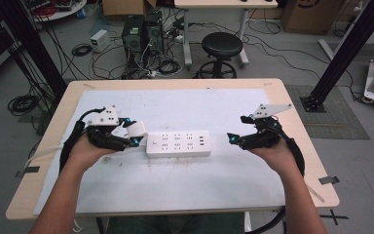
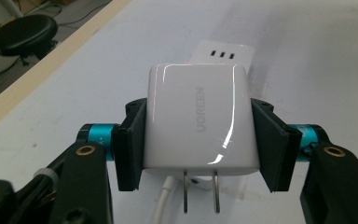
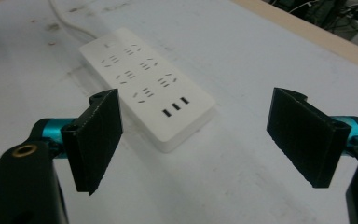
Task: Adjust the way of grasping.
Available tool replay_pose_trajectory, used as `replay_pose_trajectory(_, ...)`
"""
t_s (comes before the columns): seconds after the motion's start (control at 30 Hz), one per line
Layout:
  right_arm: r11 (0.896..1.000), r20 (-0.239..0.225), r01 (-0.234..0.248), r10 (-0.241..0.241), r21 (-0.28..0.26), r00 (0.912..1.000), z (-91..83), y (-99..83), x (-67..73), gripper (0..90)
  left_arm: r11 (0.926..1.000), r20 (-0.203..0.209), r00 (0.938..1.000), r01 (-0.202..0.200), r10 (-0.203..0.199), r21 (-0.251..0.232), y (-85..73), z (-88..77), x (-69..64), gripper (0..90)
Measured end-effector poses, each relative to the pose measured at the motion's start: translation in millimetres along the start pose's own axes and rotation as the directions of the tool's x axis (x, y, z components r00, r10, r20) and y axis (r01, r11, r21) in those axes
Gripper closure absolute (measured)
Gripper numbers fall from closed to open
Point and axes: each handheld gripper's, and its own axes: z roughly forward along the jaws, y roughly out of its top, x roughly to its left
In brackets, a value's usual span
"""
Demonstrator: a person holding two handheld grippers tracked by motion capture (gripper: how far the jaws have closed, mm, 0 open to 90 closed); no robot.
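- Charger (image 2: pixel 198 122) — white UGREEN wall plug, clamped between the pads of the left gripper (image 1: pixel 132 133), which press its two side faces. Two flat prongs point down, seen in the left gripper view.
- Held at the left end of the power strip (image 1: pixel 178 143), just above the table's white mat (image 1: pixel 175 180); not seated in any socket, as far as the high view tells.
- Right gripper (image 1: pixel 238 132) hangs to the right of the strip, jaws wide apart and empty, not touching it.
- Strip lies flat mid-table, socket face up, USB ports at its right end.
- Likely step: plug the charger into a two-slot socket.
- To do it well — keep the prongs vertical, line them over the slots before lowering, press straight down without rocking.
- Right gripper could pin the strip's far end; it looks light enough to slide or tip under the push.
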Motion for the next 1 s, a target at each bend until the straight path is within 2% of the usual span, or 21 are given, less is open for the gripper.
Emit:
replay_pose_trajectory(0.03, 1.000, -0.043, -0.018, 0.018, 0.003, 0.9989, 4.5, -3.2, 16.0, 18.7, 0.9995, 0.014, 0.9994, -0.031, 0.032, -0.009, 0.7, 5.7, -10.8, 42.5)
replay_pose_trajectory(0.17, 1.000, -0.072, -0.022, 0.022, -0.001, 0.9971, 7.0, -4.1, 23.6, 18.7, 0.9979, 0.020, 0.9979, -0.061, 0.061, -0.022, 1.2, 11.5, -20.6, 42.5)
replay_pose_trajectory(0.2, 0.999, -0.123, -0.038, 0.037, -0.004, 0.9917, 12.7, -5.5, 35.4, 18.7, 0.9946, 0.024, 0.9949, -0.097, 0.098, -0.038, 2.2, 21.5, -35.4, 42.5)
replay_pose_trajectory(0.27, 0.999, -0.142, -0.041, 0.040, -0.006, 0.9891, 15.1, -6.0, 39.1, 18.7, 0.9946, 0.024, 0.9949, -0.097, 0.098, -0.038, 2.2, 21.5, -35.4, 42.5)
replay_pose_trajectory(0.3, 0.998, -0.178, -0.057, 0.055, -0.007, 0.9825, 19.8, -7.2, 46.9, 18.6, 0.9915, 0.035, 0.9920, -0.119, 0.121, -0.052, 2.1, 29.3, -45.8, 42.5)
replay_pose_trajectory(0.33, 0.998, -0.178, -0.057, 0.055, -0.007, 0.9825, 19.8, -7.2, 46.9, 18.6, 0.9915, 0.035, 0.9920, -0.119, 0.121, -0.052, 2.1, 29.3, -45.8, 42.5)
replay_pose_trajectory(0.37, 0.997, -0.215, -0.073, 0.069, -0.008, 0.9741, 24.9, -8.3, 53.9, 18.7, 0.9861, 0.037, 0.9867, -0.156, 0.158, -0.056, 1.9, 37.6, -55.4, 42.5)
replay_pose_trajectory(0.43, 0.997, -0.233, -0.083, 0.079, -0.008, 0.9694, 27.2, -8.7, 57.5, 18.7, 0.9861, 0.037, 0.9867, -0.156, 0.158, -0.056, 1.9, 37.6, -55.4, 42.5)
replay_pose_trajectory(0.47, 0.996, -0.263, -0.093, 0.088, -0.009, 0.9608, 32.0, -8.7, 64.0, 18.7, 0.9806, 0.046, 0.9811, -0.185, 0.188, -0.065, 1.6, 45.5, -62.5, 42.5)
replay_pose_trajectory(0.5, 0.996, -0.263, -0.093, 0.088, -0.009, 0.9608, 32.0, -8.7, 64.0, 18.7, 0.9806, 0.046, 0.9811, -0.185, 0.188, -0.065, 1.6, 45.5, -62.5, 42.5)
replay_pose_trajectory(0.53, 0.994, -0.302, -0.111, 0.103, -0.010, 0.9478, 37.3, -7.9, 69.8, 18.7, 0.9757, 0.042, 0.9762, -0.210, 0.213, -0.062, 1.7, 50.6, -66.7, 42.5)
replay_pose_trajectory(0.57, 0.994, -0.302, -0.111, 0.103, -0.010, 0.9478, 37.3, -7.9, 69.8, 18.7, 0.9724, 0.037, 0.9732, -0.224, 0.227, -0.064, 1.9, 53.0, -68.8, 42.5)
replay_pose_trajectory(0.67, 0.990, -0.347, -0.139, 0.130, -0.001, 0.9289, 44.4, -7.2, 74.7, 18.7, 0.9663, 0.030, 0.9677, -0.248, 0.250, -0.070, 2.7, 56.6, -72.3, 42.5)
replay_pose_trajectory(0.7, 0.990, -0.347, -0.139, 0.130, -0.001, 0.9289, 44.4, -7.2, 74.7, 18.7, 0.9591, 0.024, 0.9611, -0.273, 0.275, -0.077, 3.8, 58.8, -75.1, 42.5)
replay_pose_trajectory(0.77, 0.988, -0.355, -0.155, 0.148, 0.009, 0.9233, 48.2, -7.2, 76.6, 18.7, 0.9556, 0.019, 0.9583, -0.283, 0.285, -0.083, 4.2, 60.1, -77.0, 42.5)
replay_pose_trajectory(0.8, 0.987, -0.361, -0.158, 0.149, 0.004, 0.9206, 51.1, -7.4, 76.9, 18.7, 0.9478, 0.006, 0.9513, -0.307, 0.308, -0.088, 5.4, 62.3, -80.2, 42.5)
replay_pose_trajectory(0.83, 0.982, -0.388, -0.188, 0.177, 0.010, 0.9046, 58.3, -7.8, 78.2, 18.7, 0.9437, 0.000, 0.9477, -0.318, 0.319, -0.091, 6.0, 64.5, -82.2, 42.5)
replay_pose_trajectory(0.9, 0.981, -0.399, -0.192, 0.181, 0.011, 0.8992, 60.6, -7.8, 79.1, 18.7, 0.9436, 0.005, 0.9470, -0.319, 0.321, -0.087, 6.1, 64.9, -82.5, 42.5)
replay_pose_trajectory(0.93, 0.979, -0.409, -0.205, 0.194, 0.016, 0.8915, 62.2, -7.6, 79.8, 18.7, 0.9418, 0.001, 0.9456, -0.324, 0.325, -0.090, 6.1, 66.8, -82.9, 42.5)
replay_pose_trajectory(0.97, 0.979, -0.409, -0.205, 0.194, 0.016, 0.8915, 62.2, -7.6, 79.8, 18.7, 0.9418, 0.001, 0.9456, -0.324, 0.325, -0.090, 6.1, 66.8, -82.9, 42.5)
replay_pose_trajectory(1.0, 0.976, -0.424, -0.216, 0.200, 0.011, 0.8833, 65.1, -7.5, 80.1, 18.7, 0.9418, 0.001, 0.9456, -0.324, 0.325, -0.090, 6.1, 66.8, -82.9, 42.5)
